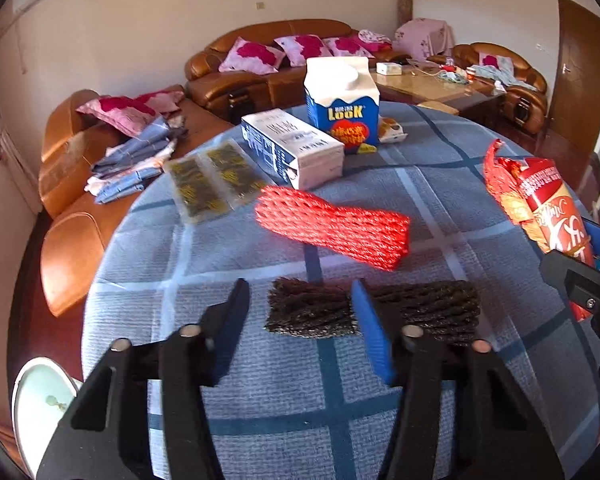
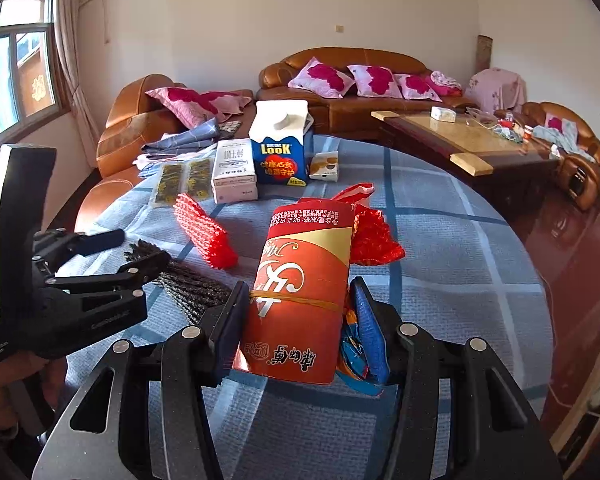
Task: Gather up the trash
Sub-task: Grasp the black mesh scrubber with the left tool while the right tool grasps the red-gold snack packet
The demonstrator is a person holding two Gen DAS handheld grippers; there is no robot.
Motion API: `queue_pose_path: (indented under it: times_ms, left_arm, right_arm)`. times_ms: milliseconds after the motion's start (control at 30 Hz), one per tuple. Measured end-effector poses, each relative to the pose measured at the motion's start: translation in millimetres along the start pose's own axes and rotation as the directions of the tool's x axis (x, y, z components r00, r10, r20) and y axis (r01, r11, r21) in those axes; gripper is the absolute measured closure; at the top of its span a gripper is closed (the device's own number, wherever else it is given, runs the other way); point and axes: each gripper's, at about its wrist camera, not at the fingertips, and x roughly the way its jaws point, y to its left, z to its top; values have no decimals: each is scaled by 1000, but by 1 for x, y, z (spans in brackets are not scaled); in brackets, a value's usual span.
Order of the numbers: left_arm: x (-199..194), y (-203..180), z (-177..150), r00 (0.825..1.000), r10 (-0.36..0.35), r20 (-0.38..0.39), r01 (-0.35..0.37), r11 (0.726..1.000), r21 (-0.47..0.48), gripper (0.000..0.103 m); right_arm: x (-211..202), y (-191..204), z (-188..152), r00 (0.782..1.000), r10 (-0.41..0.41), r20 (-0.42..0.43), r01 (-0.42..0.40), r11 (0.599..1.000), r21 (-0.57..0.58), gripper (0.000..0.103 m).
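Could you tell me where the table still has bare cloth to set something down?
Bare tablecloth lies to the right of the red packet held in the right tongs, out to the rim. The far left is crowded: blue carton, white box, red foam net and black foam net.

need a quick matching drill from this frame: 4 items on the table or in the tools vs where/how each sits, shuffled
Items:
1. red wrapper roll
2. black foam net
3. blue LOOK carton
4. white box

States:
A. upright at the table's far side
B. flat, just ahead of the open left tool
C. clamped in the right tool
D. lying on its side

Pairs: 1-C, 2-B, 3-A, 4-D
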Motion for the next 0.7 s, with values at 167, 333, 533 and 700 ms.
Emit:
queue_pose_path:
  times_ms: [167,333,533,700]
  left_arm:
    - [-6,-2,-5,999,-49,6,48,999,23,99]
    - [-30,5,-4,996,-53,72,52,999,10,99]
    - [-56,15,-8,992,-42,115,42,999,0,99]
    - [-56,23,-24,998,-2,69,2,1000,-3,99]
  right_arm:
    - [-3,7,-2,1000,8,11,-8,1000,-10,51]
    - [-15,14,-8,999,1,44,1,999,-43,51]
    - [-20,26,-20,999,27,31,-24,995,-101,50]
    - [-13,35,-30,999,39,-19,-41,991,-130,50]
